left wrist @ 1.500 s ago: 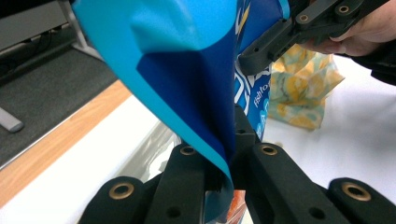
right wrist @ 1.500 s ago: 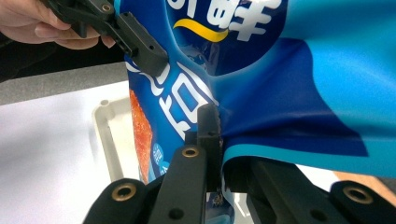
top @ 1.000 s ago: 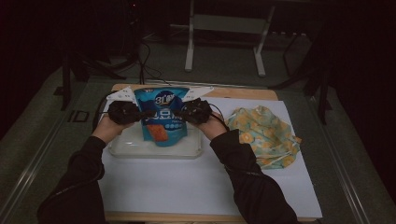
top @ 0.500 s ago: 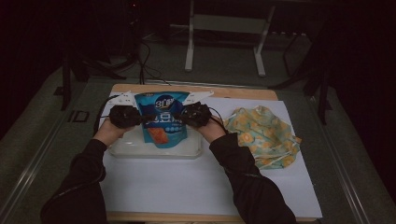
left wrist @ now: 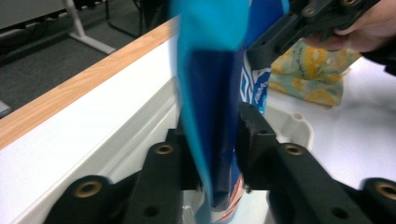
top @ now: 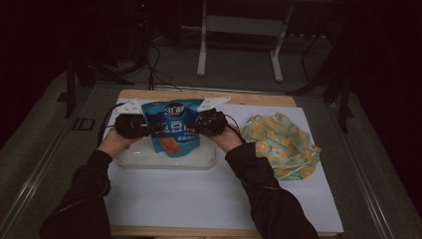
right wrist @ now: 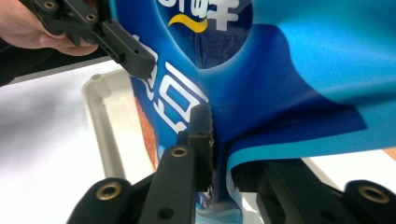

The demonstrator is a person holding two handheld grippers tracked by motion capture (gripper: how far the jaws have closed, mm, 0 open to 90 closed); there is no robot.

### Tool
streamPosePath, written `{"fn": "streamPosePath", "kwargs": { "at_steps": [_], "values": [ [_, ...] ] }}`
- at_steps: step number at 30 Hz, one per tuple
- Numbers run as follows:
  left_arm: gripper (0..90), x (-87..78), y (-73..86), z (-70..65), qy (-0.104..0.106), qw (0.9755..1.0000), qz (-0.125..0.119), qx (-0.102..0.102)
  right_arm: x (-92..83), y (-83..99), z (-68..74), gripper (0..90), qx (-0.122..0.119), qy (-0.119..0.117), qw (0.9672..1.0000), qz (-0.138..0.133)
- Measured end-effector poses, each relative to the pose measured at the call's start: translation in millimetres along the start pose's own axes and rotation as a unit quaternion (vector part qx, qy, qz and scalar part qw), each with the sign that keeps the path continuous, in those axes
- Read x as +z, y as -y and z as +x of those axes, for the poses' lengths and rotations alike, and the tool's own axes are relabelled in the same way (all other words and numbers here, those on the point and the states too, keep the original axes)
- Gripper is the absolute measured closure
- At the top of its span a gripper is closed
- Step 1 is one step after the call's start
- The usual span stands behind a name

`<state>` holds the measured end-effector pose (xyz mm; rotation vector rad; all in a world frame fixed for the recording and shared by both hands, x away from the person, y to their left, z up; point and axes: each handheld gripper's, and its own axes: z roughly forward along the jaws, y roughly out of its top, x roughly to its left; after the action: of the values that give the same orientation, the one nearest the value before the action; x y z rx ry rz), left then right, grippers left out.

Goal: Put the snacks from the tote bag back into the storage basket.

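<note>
A blue snack bag with white lettering and an orange patch hangs upright over a clear plastic tray on the white table sheet. My left gripper is shut on the bag's left edge. In the left gripper view the bag is pinched between the two black jaws. My right gripper is shut on the bag's right edge; in the right gripper view the blue film folds where the jaws clamp it. The tray's rim lies below the bag.
A crumpled cloth with yellow and teal print lies on the sheet to the right of the tray. The wooden table edge runs along the far side. Metal stand legs stand on the floor beyond.
Both grippers have come slightly nearer and lower with the bag held between them, so the bag sits a little lower over the tray.
</note>
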<state>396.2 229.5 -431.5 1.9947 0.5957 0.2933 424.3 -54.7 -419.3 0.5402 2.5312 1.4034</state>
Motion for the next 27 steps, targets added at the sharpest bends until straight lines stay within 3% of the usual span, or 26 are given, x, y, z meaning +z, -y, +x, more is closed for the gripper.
{"fn": "streamPosePath", "kwargs": {
  "at_steps": [4,8,12,14,17,18,19,22,27],
  "values": [
    [53.6,-0.7,-1.6,-0.5,-0.001,0.9999,0.000,-0.013,-5.9,-2.3,-1.1,68.2,-0.003,0.003,1.0000,-0.002],
    [48.3,-2.7,-4.2,-1.6,0.003,0.9999,-0.006,-0.015,-11.6,-3.1,-3.1,59.2,-0.004,-0.003,1.0000,-0.005],
    [40.8,-7.0,-6.0,-6.4,-0.011,0.9998,-0.009,-0.016,-17.3,-3.0,-4.9,49.9,0.001,-0.014,0.9998,-0.011],
    [36.2,-9.9,-5.9,-7.0,-0.009,0.9997,-0.010,-0.022,-20.2,-2.5,-5.9,43.4,0.004,-0.013,0.9998,-0.014],
    [25.6,-14.4,-5.3,-8.3,-0.009,0.9996,-0.009,-0.027,-25.1,-0.9,-6.4,34.4,0.003,-0.003,0.9999,-0.016],
    [20.6,-16.2,-4.5,-7.6,0.000,0.9994,-0.009,-0.033,-26.5,-0.3,-6.3,30.6,0.001,-0.003,0.9999,-0.015],
    [17.4,-17.8,-3.5,-7.3,0.006,0.9993,-0.010,-0.035,-28.2,0.5,-6.0,29.5,0.000,0.002,0.9999,-0.014],
    [13.0,-20.8,0.2,-9.5,-0.004,0.9994,-0.002,-0.035,-34.0,3.4,-6.5,22.3,0.000,-0.001,0.9999,-0.015],
    [3.6,-26.0,7.4,-14.9,-0.006,0.9994,-0.007,-0.033,-45.6,9.4,-11.4,20.0,0.014,0.004,0.9996,-0.026]
  ]
}}
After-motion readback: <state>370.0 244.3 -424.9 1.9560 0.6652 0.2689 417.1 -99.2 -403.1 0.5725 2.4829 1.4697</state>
